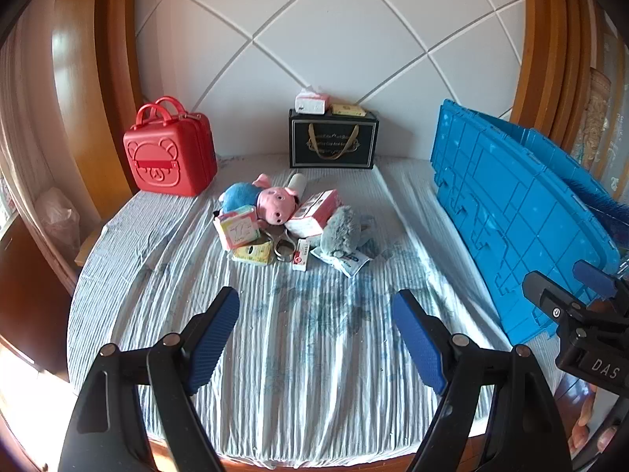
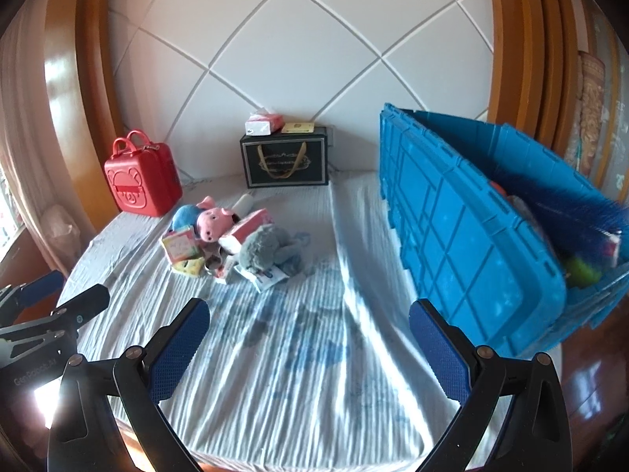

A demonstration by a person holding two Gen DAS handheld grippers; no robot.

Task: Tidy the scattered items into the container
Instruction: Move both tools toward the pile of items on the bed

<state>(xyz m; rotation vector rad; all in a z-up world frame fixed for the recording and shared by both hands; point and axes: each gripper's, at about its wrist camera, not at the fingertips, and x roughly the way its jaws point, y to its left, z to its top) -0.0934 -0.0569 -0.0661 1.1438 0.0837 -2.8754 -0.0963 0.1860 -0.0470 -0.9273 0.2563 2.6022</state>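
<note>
While both are gaping wide and holding nothing, left gripper (image 1: pixel 315 326) and right gripper (image 2: pixel 308 338) are hovering over the striped bedsheet (image 1: pixel 275 334). Pig plush (image 1: pixel 259 198), grey plush (image 1: pixel 340 230) and small boxes (image 1: pixel 314 212) are lying heaped mid-bed; blue crate (image 2: pixel 464 244) is standing right.

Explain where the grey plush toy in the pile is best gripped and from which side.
Probably the rounded body of the grey plush toy, approached from the near, open side of the bed. It lies at the pile's right edge, soft and bulging upward, with the pink box crowding its far left. Either open tool would fit; the right tool is on its side.
</note>
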